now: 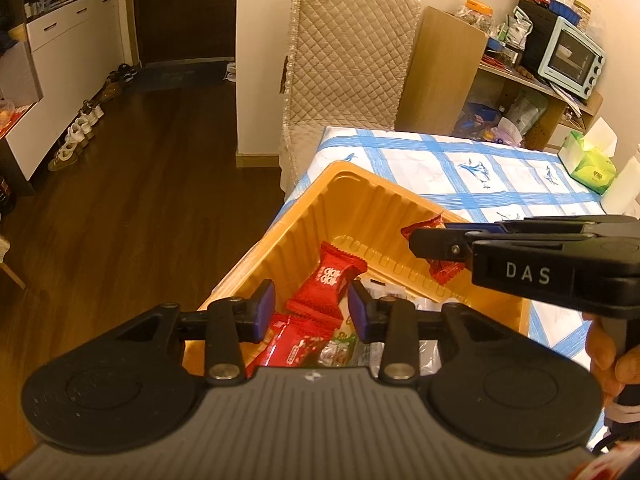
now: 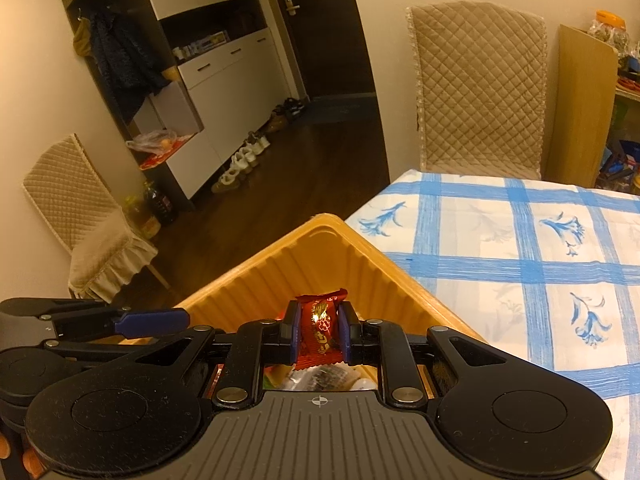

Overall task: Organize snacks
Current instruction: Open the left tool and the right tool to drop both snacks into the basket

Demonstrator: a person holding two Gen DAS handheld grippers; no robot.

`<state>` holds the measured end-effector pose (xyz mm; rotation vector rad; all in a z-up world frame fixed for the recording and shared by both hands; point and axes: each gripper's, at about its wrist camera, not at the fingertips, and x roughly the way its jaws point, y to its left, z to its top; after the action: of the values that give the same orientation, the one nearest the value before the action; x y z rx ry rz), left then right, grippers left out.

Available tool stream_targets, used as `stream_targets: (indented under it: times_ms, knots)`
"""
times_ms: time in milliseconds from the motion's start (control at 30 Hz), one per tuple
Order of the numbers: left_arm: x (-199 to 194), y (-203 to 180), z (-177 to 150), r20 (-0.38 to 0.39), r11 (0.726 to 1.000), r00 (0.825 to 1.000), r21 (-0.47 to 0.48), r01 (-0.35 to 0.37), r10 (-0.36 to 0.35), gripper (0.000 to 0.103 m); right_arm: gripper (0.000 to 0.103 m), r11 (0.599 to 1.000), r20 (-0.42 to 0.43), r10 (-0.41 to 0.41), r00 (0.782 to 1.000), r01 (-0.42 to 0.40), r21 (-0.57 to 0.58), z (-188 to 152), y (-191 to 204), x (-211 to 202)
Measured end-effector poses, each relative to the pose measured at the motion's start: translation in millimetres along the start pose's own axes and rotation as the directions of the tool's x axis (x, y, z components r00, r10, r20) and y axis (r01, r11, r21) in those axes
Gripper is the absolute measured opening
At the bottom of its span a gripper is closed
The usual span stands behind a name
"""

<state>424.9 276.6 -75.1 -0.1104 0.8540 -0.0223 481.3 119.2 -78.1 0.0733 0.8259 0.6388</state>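
Both my tongs hang over the orange tray (image 1: 304, 216) at the bench (image 2: 500, 240) corner. Left tongs (image 1: 311, 312) are a little open, holding nothing, above a red snack pack (image 1: 326, 284) lying in the tray. Right tongs (image 2: 319, 330) pinch a small red candy (image 2: 320, 328) tight over the tray.

Snacks in the orange tray

An orange plastic tray (image 1: 372, 204) with ribbed walls sits at the corner of the table. A red snack packet (image 1: 329, 285) with white writing leans tilted against others inside it. More red and pale wrapped snacks (image 1: 320, 346) lie heaped at the near end of the tray. A small red candy (image 2: 319, 330) with gold print is held upright above the tray, pinched by its sides.
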Motion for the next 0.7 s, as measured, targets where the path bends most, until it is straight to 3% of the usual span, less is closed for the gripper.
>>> stream_targets:
  times_ms: [133, 200, 267, 300, 500, 567, 700]
  knots:
    - [-5.9, 2.6, -2.1, 0.004, 1.000, 1.000, -0.007, -0.003, 0.003, 0.045, 0.020, 1.000, 0.019, 0.027, 0.999, -0.028, 0.011, 0.8, 4.4, -2.3]
    - [-10.0, 3.0, -3.7, 0.007, 1.000, 1.000, -0.014, -0.004, 0.004, 0.053, 0.026, 1.000, 0.025, 0.025, 0.999, -0.025, 0.010, 2.2, 6.7, -3.3]
    - [-13.9, 3.0, -5.2, 0.010, 1.000, 1.000, -0.019, -0.004, 0.005, 0.057, 0.049, 0.999, 0.041, 0.032, 0.999, -0.033, 0.007, 2.2, 8.6, -7.0]
    - [-16.1, 2.8, -6.4, 0.011, 1.000, 1.000, -0.022, -0.006, 0.006, 0.060, 0.053, 0.999, 0.055, 0.036, 0.998, -0.036, 0.007, 1.5, 9.4, -9.9]
    - [-32.0, 1.8, -13.6, 0.021, 0.999, 1.000, -0.038, -0.008, 0.009, 0.069, 0.062, 0.999, 0.071, 0.036, 0.997, -0.038, 0.021, 0.9, 8.2, -24.2]
    - [-38.2, 0.3, -16.5, 0.026, 0.999, 1.000, -0.041, -0.010, 0.011, 0.070, 0.071, 0.999, 0.077, 0.038, 0.996, -0.040, 0.024, -0.8, 7.7, -30.5]
    - [-51.8, -4.2, -22.8, 0.035, 0.999, 0.999, -0.047, -0.015, 0.017, 0.074, 0.079, 0.998, 0.088, 0.044, 0.995, -0.048, 0.046, -5.2, 5.1, -43.8]
